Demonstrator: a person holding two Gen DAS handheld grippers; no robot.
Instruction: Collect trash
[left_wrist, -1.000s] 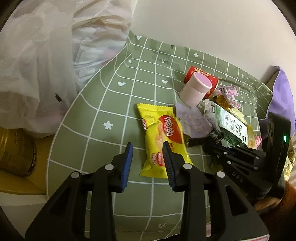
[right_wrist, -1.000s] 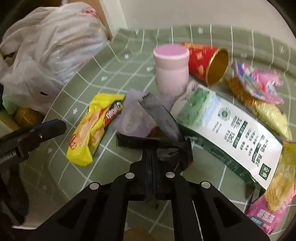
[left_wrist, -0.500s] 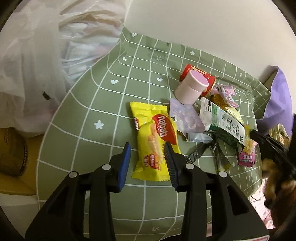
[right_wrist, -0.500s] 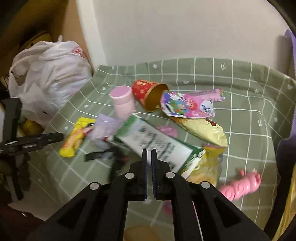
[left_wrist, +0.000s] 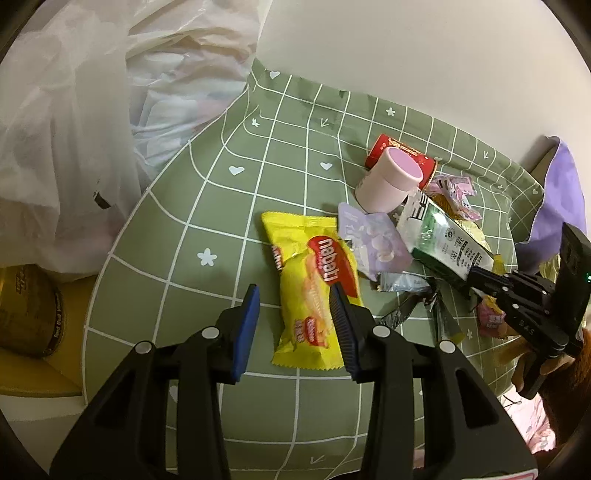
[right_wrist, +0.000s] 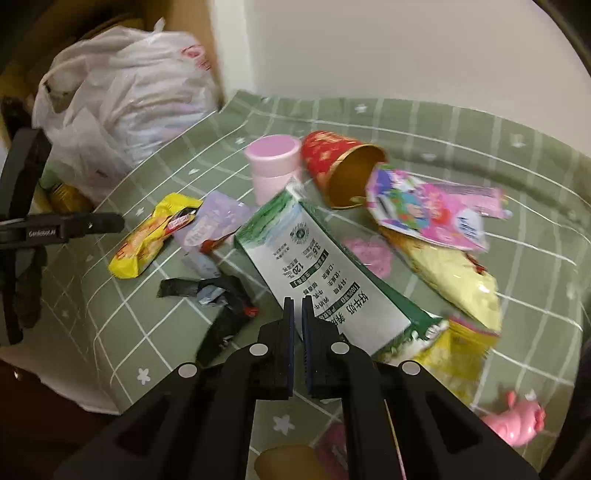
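1. Since a second ago we find the right gripper (right_wrist: 298, 321) lifted clear of the crumpled black foil wrapper (right_wrist: 218, 299) it was pinching; that wrapper now lies loose on the green grid-patterned cloth (left_wrist: 221, 206). The left gripper (left_wrist: 293, 314) has barely shifted.
2. Left jaws stand partly open with nothing pressed between the pads; we judge them spaced for the yellow crinkled snack packet (left_wrist: 314, 291).
3. Right jaws are closed and empty, hovering above the green-and-white milk carton (right_wrist: 325, 266).
4. Key relation: the yellow packet lies directly ahead of the left jaws, its long axis running away from them, roughly in line with the fingers. Its right edge passes behind the right-hand pad; the left pad stands just clear of it.
5. We judge the left hand the nearer, needing a slight rightward shift to straddle the packet's width.
6. The white plastic bag (left_wrist: 74, 122) sits beyond the cloth's left edge.
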